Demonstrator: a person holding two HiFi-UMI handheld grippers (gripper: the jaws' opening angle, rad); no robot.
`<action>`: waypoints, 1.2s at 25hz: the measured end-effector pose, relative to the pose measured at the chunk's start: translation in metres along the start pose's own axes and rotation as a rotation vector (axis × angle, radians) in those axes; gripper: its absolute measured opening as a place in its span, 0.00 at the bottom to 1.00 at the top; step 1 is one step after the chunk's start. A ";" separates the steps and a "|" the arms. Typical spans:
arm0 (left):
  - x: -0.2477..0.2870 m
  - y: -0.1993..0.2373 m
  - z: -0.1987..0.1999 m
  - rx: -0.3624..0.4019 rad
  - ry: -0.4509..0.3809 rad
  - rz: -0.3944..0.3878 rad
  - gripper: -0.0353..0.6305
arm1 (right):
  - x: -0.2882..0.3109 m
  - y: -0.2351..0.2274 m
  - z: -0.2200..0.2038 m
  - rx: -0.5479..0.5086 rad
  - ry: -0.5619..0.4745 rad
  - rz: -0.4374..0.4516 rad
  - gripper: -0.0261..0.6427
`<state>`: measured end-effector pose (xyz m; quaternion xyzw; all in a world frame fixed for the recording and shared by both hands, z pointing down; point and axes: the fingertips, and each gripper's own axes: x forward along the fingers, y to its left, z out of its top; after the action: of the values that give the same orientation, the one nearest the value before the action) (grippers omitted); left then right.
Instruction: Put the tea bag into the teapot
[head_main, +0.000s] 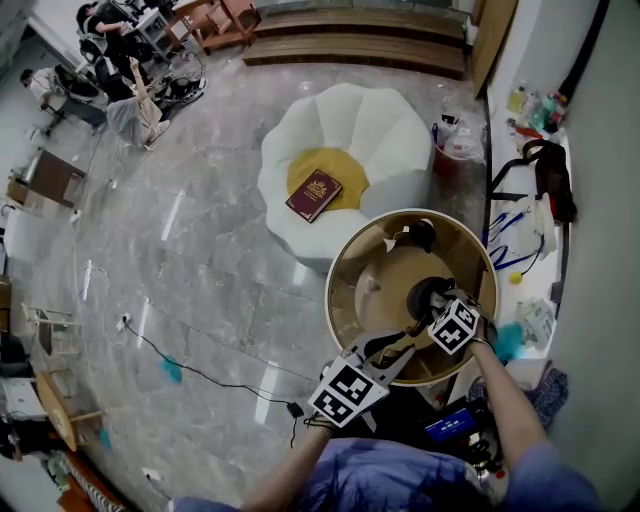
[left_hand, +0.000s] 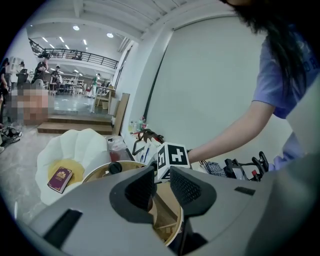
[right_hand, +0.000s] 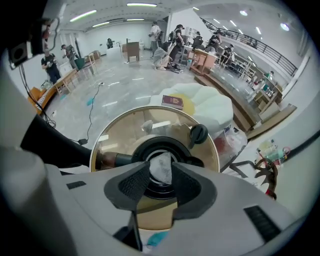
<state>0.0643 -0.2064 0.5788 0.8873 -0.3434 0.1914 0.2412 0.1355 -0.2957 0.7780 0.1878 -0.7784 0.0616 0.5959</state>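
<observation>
The tea bag (right_hand: 161, 162) sits between the right gripper's (right_hand: 160, 172) parted fingers, seemingly unpinched, directly above the teapot's (right_hand: 150, 144) open mouth at frame centre, while the left gripper (left_hand: 161, 186), narrowly open and empty, stands farther off.

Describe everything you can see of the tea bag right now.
The tea bag is a small white pouch, roughly triangular, of thin gauzy material, slightly crumpled. It sits between the jaws of the right gripper, which stand apart. Whether either pad touches it I can't tell. It shows against the dark open mouth of the teapot, in line with it. How far down it has gone is unclear. No string or tag shows. The head view doesn't show it.
</observation>
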 end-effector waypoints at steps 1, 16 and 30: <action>-0.001 0.000 0.000 -0.001 0.000 -0.001 0.22 | -0.003 -0.002 0.000 0.012 -0.006 -0.001 0.25; -0.011 -0.008 0.004 0.027 -0.006 -0.046 0.22 | -0.108 -0.019 0.034 0.382 -0.330 -0.042 0.25; -0.053 -0.014 0.025 0.092 -0.038 -0.092 0.22 | -0.227 0.007 0.072 0.643 -0.635 -0.137 0.15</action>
<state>0.0422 -0.1836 0.5277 0.9157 -0.2976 0.1789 0.2022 0.1176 -0.2624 0.5424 0.4239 -0.8497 0.1998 0.2418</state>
